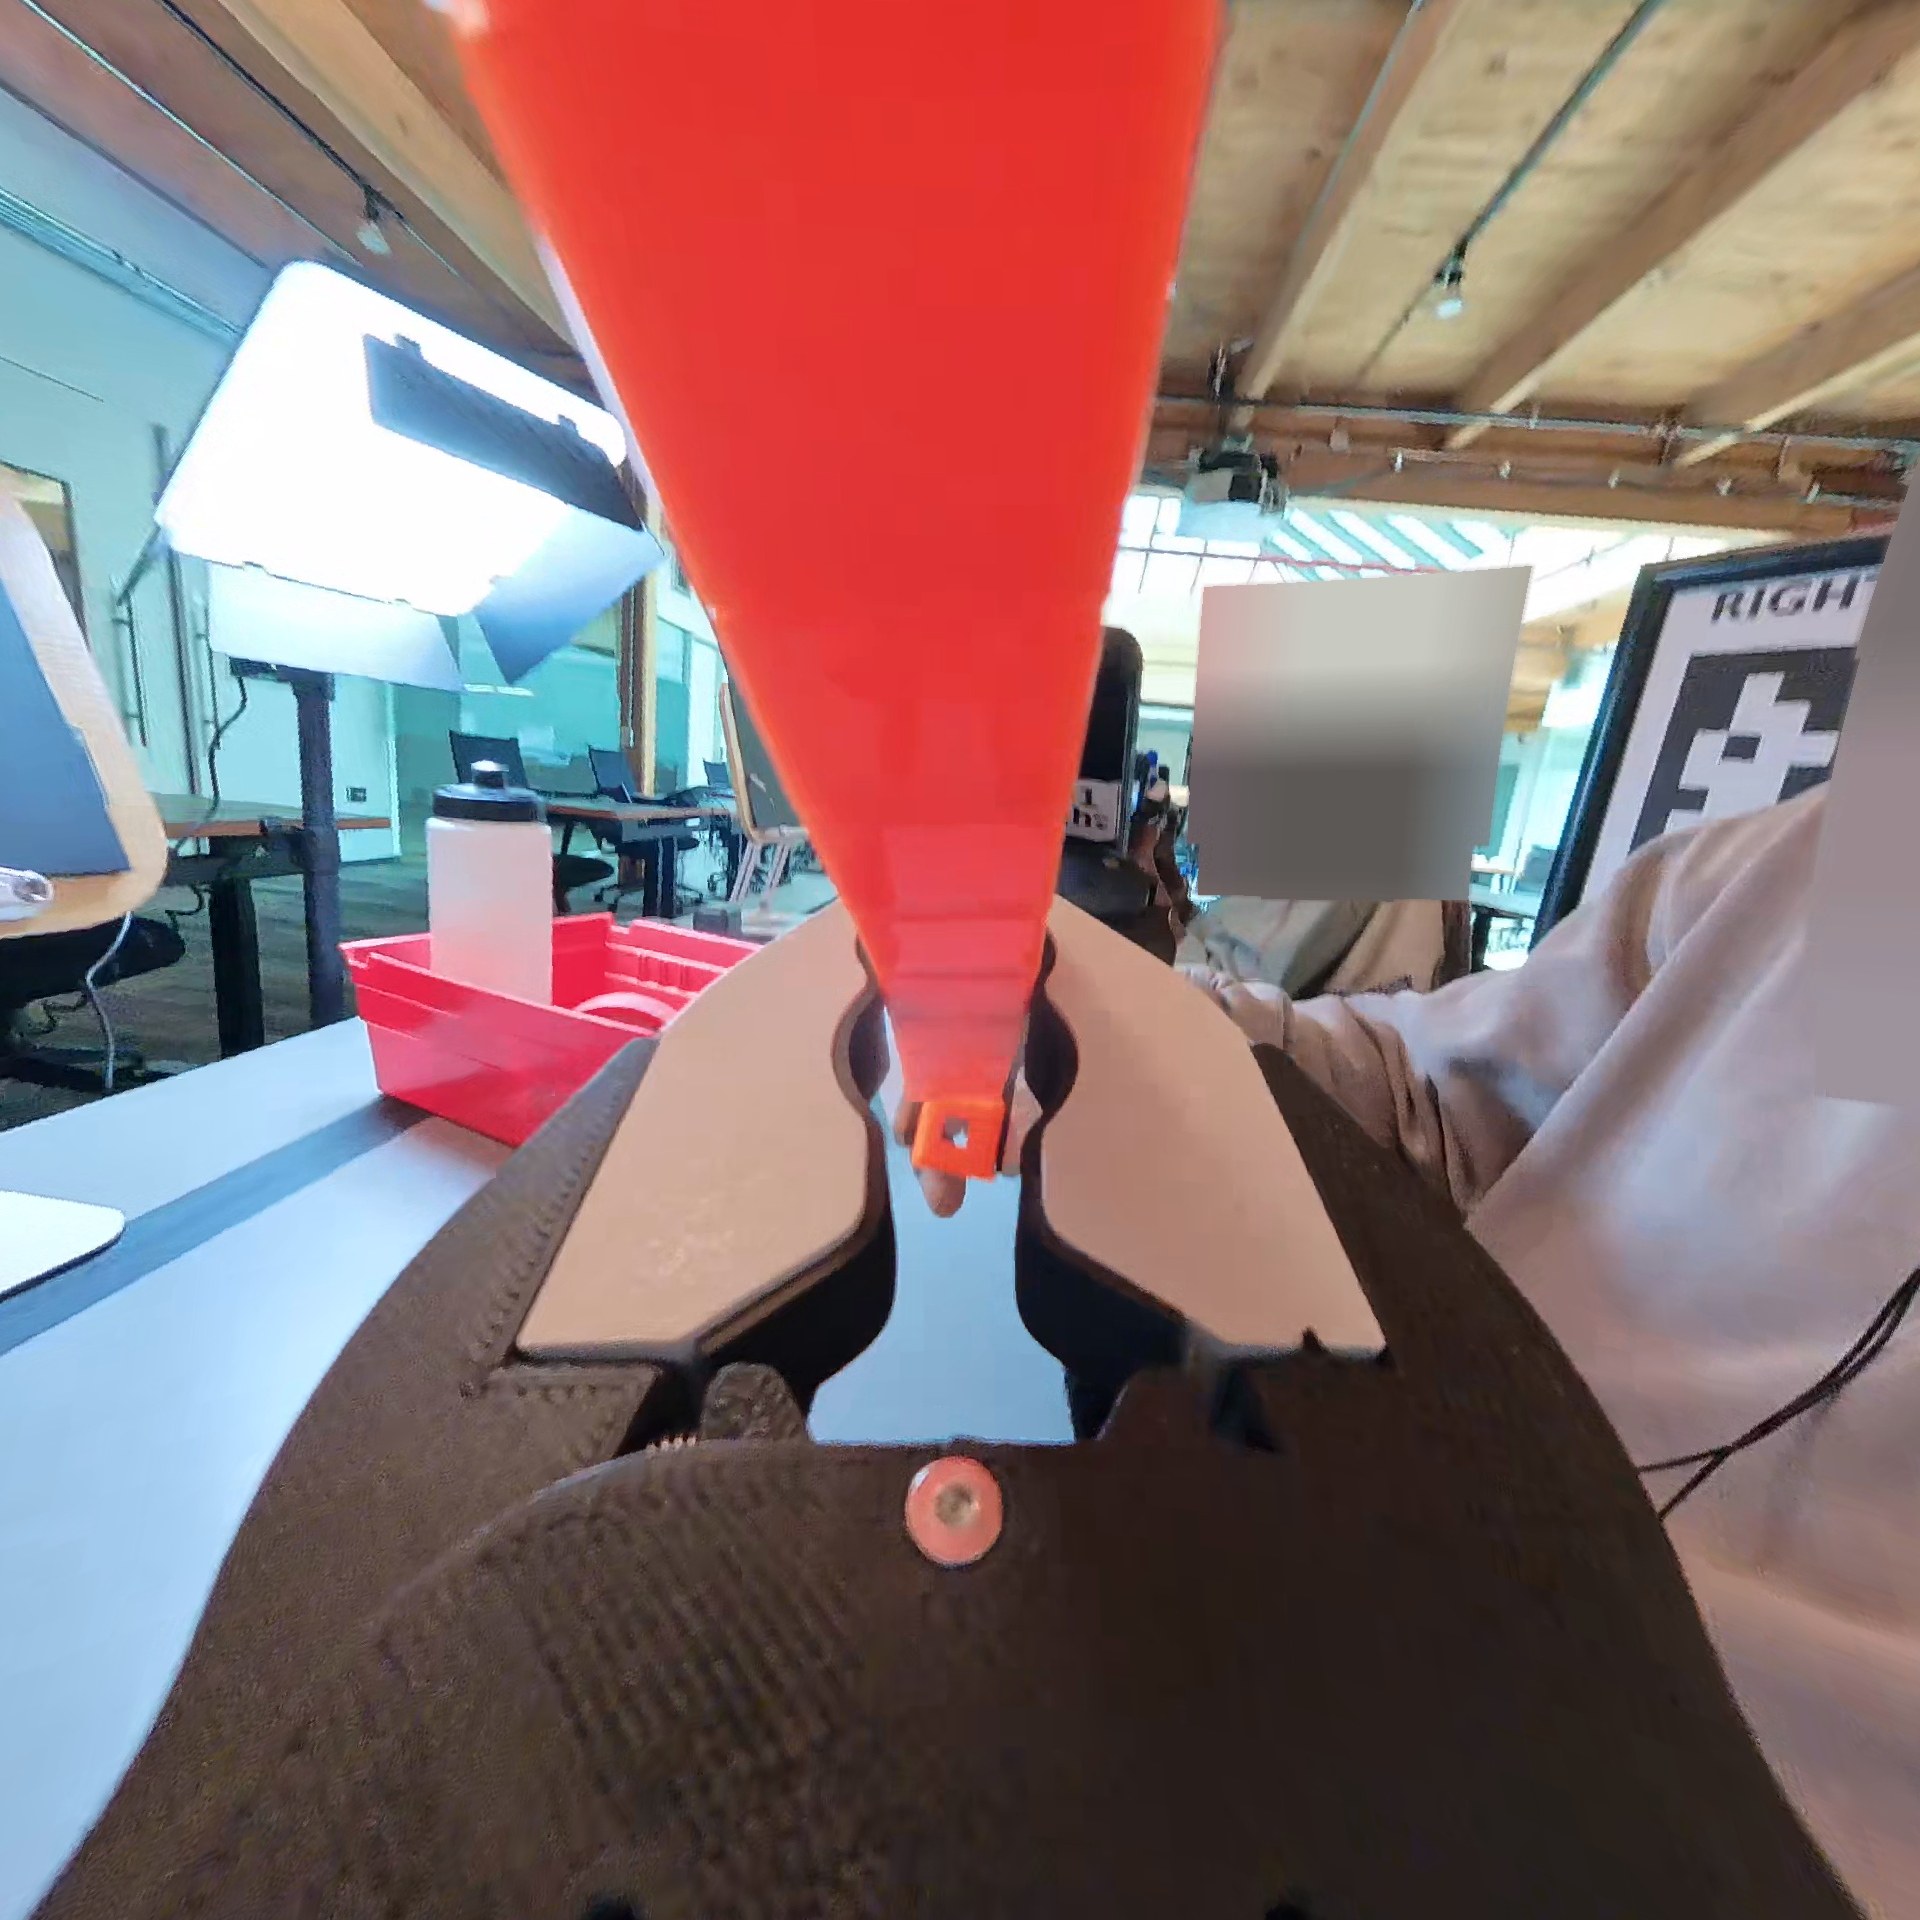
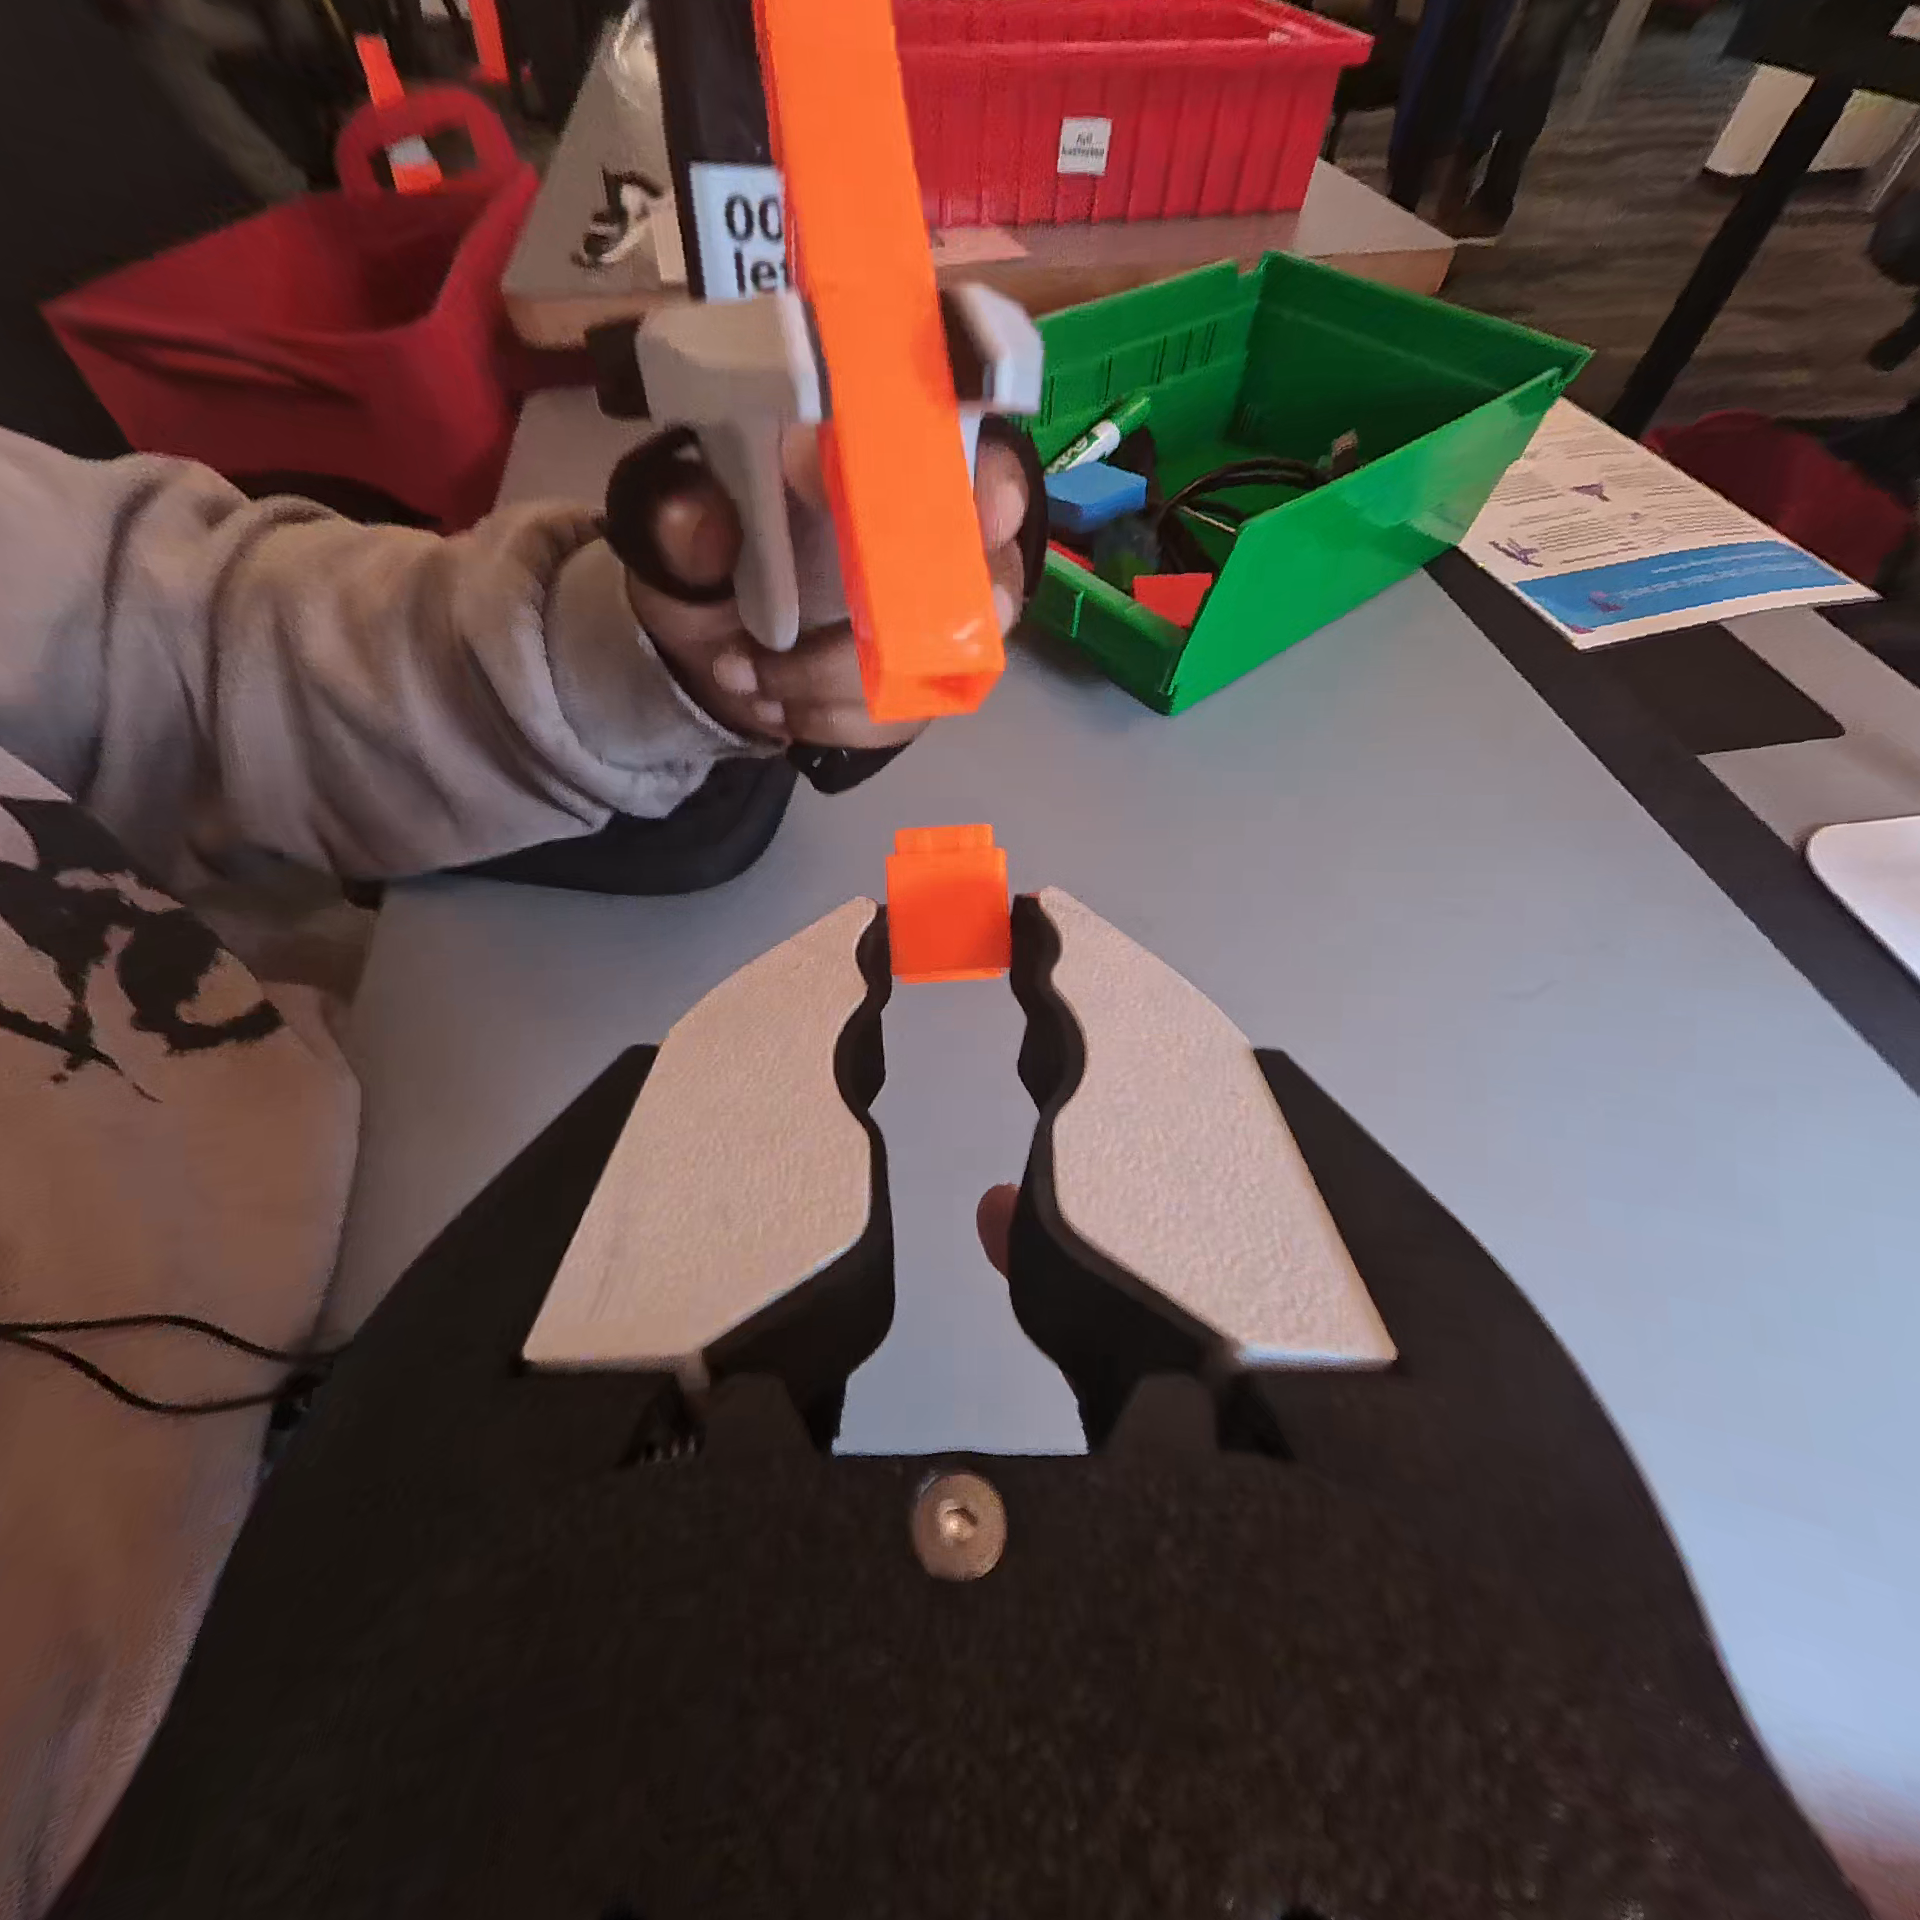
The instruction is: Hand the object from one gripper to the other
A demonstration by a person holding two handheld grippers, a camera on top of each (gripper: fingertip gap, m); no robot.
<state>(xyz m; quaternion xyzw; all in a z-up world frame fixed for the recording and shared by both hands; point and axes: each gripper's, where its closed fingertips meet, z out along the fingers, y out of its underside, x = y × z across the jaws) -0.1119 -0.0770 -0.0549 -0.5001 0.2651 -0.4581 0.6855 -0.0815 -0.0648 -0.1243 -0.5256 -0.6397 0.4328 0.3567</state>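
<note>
Left claw (image 1: pixel 951 1049): closed on the orange bar (image 1: pixel 883 468) near its lower end; the short end of the bar protrudes back toward the camera.
Right claw (image 2: pixel 948 925): nearly closed on a small orange block (image 2: pixel 948 914), which is pinched at the very fingertips.
Bar position: held aloft in the left claw (image 2: pixel 894 364), above the table (image 2: pixel 1299 883), its hollow end pointed down toward the block; the two are apart.
Block position: above the table, just below the bar's open end.
Risk, tip grip: the block could be squeezed out, since little pad contact is seen.
Risk, misalignment: the bar is tilted; if the two are meant to meet, the block may be knocked loose.
Risk, early release: if one claw is opened before the other is seated, a drop to the table or into the green bin (image 2: pixel 1351 499) is likely.
</note>
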